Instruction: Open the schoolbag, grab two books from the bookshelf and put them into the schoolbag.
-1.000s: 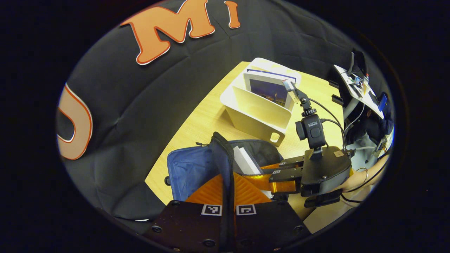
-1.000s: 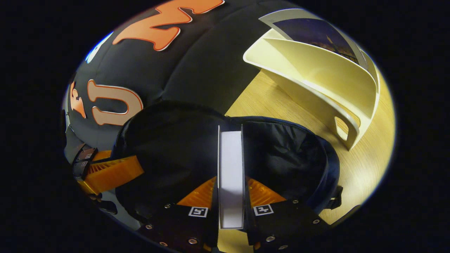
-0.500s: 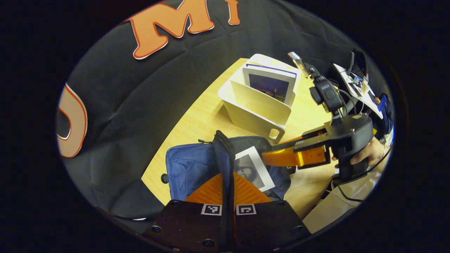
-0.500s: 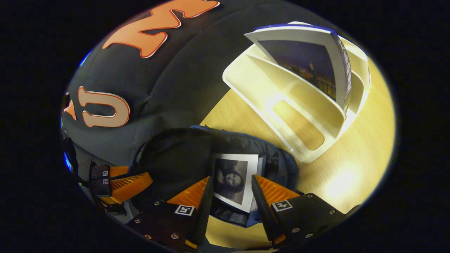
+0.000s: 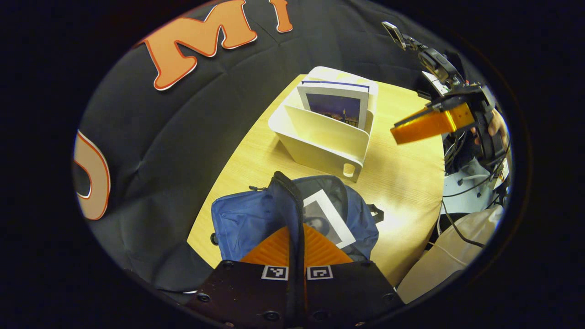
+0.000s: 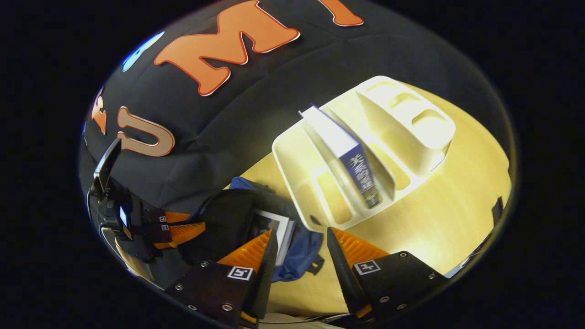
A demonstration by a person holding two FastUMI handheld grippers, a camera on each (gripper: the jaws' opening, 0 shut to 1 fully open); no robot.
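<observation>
- The second book point(image 6: 347, 157) stands on its edge in a slot of the bookshelf point(image 6: 297, 155), ahead of the right jaws and a little to their right side; in the right gripper view its spine looks toward the camera and the top edge is free above the dividers
- Its long axis, as I judge it, goes away from the jaws and slanted, so the thin thickness of the book lies almost across the gap between the two fingers; this is the relation that the next move depends on
- The right gripper point(image 6: 299, 237) has its jaws wide apart and holds nothing; I think the gap is enough to take the book over its thickness, if the wrist turns a little to follow the slant
- In the left gripper view the same right gripper point(image 5: 400, 133) is in the air, beside the bookshelf point(image 5: 320, 141) and above the table point(image 5: 402, 183), apart from the book point(image 5: 336, 103)
- The right hand is clearly the nearer one to the shelf
- The first book point(image 5: 327, 214) lies already inside the schoolbag point(image 5: 242, 219), just ahead of the left jaws
- The left gripper point(image 5: 296, 237) has its jaws pressed together on the raised edge of the bag opening, which goes up between the two fingers, so the mouth is kept open
- The schoolbag point(image 6: 297, 260) is below the right jaws and to their left
</observation>
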